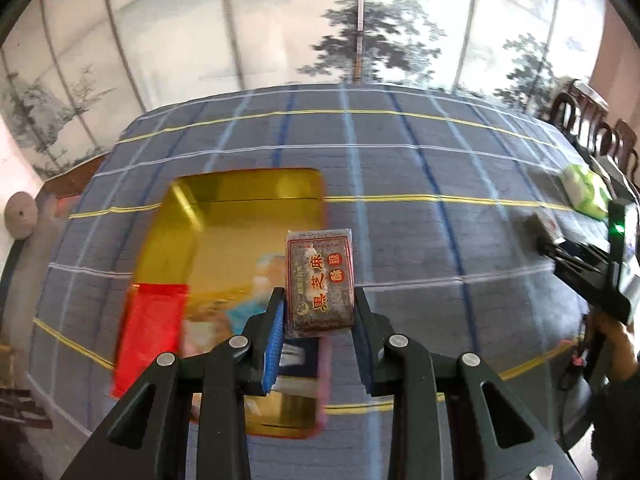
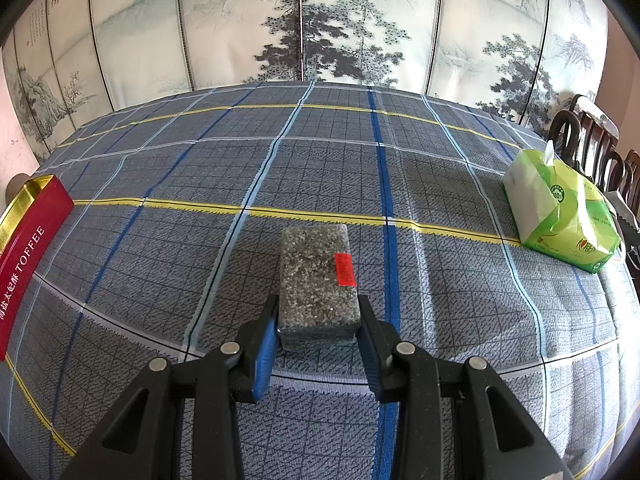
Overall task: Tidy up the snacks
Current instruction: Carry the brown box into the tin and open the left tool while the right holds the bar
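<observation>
My left gripper (image 1: pixel 319 304) is shut on a black sesame snack block (image 1: pixel 320 280) with red print on its wrapper, held above the table. Below and to its left lies an open gold tin (image 1: pixel 224 248) with a red wall and other snack packs inside, blurred. My right gripper (image 2: pixel 319 312) is shut on a second sesame block (image 2: pixel 316 284), grey and speckled, with a small red sticker, held over the plaid cloth. The right gripper (image 1: pixel 592 268) and the hand that holds it show at the right edge of the left wrist view. The tin's red side (image 2: pixel 28 248) reads TOFFEE.
A round table under a blue plaid cloth (image 2: pixel 360 160) fills both views. A green tissue pack (image 2: pixel 560 212) sits at the right side. Dark wooden chairs (image 2: pixel 592 140) stand behind it. A painted folding screen (image 2: pixel 320 20) backs the table.
</observation>
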Motion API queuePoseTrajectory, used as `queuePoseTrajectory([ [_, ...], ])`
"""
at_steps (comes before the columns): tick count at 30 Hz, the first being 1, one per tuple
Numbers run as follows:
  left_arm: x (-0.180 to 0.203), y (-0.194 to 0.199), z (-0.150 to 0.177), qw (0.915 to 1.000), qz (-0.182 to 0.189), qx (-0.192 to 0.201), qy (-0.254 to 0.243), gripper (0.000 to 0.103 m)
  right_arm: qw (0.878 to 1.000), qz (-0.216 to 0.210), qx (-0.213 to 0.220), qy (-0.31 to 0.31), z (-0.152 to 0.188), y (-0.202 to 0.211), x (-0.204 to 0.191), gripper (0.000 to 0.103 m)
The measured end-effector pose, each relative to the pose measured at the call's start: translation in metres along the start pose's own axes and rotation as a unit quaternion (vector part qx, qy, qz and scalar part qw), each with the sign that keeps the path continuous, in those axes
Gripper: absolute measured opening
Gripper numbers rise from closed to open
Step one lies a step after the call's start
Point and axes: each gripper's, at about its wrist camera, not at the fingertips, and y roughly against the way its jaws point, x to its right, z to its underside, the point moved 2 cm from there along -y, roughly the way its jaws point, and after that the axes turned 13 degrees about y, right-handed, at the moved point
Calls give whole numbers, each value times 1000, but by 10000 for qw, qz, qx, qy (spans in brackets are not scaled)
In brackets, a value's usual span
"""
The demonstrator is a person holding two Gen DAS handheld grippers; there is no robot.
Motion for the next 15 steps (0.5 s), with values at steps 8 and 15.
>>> queuePoseTrajectory([
  [8,-55,-24,-25,9984,-500,-105,240,28,10000,0,0,1,0,0,0,38],
  [15,-78,-50,-42,9971,-596,-298,360,28,10000,8,-2,7,-1,0,0,38],
])
